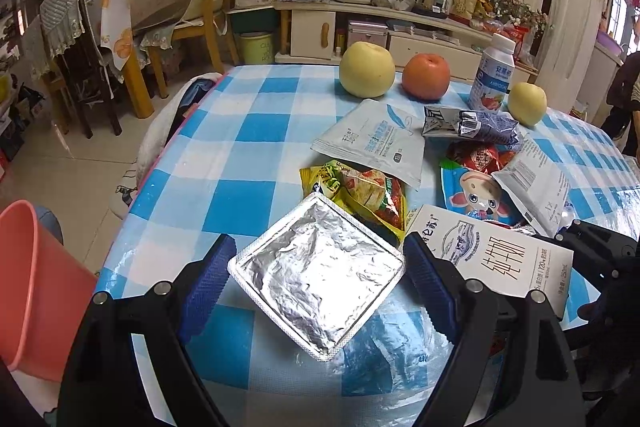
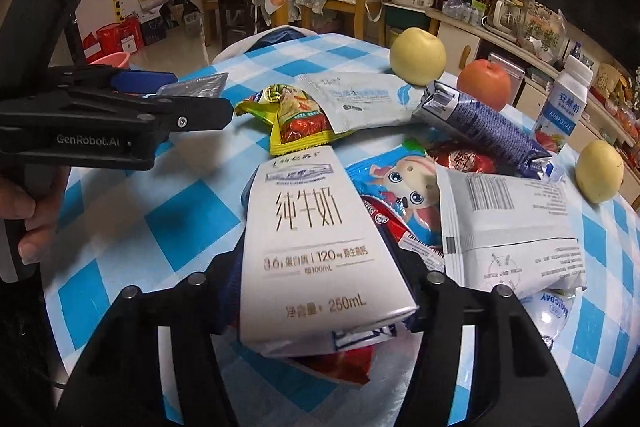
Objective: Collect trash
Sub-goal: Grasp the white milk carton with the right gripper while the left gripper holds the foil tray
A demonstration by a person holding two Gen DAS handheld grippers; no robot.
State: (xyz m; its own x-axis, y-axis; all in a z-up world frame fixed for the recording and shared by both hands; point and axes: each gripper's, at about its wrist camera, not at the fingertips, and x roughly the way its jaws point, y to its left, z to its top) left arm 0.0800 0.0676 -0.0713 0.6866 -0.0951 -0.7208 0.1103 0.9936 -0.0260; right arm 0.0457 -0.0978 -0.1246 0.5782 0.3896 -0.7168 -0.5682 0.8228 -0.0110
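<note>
My left gripper [image 1: 316,279] is shut on a square silver foil packet [image 1: 316,275], held above the blue-checked table [image 1: 240,155]; it also shows in the right wrist view [image 2: 172,95] with the foil packet [image 2: 196,85]. My right gripper [image 2: 320,267] is shut on a white milk carton [image 2: 316,247], which also shows in the left wrist view [image 1: 492,255]. A heap of wrappers lies beyond: a yellow snack bag [image 2: 288,115], a white pouch [image 2: 360,99], a blue cartoon bag [image 2: 404,187], a crushed blue carton [image 2: 480,123] and a white barcode pouch [image 2: 508,231].
A pink bin [image 1: 36,287] stands on the floor left of the table. Two yellow apples [image 1: 366,69] [image 1: 527,103], an orange fruit [image 1: 426,75] and a yogurt bottle [image 1: 492,75] stand at the table's far side. Chairs [image 1: 192,11] stand behind.
</note>
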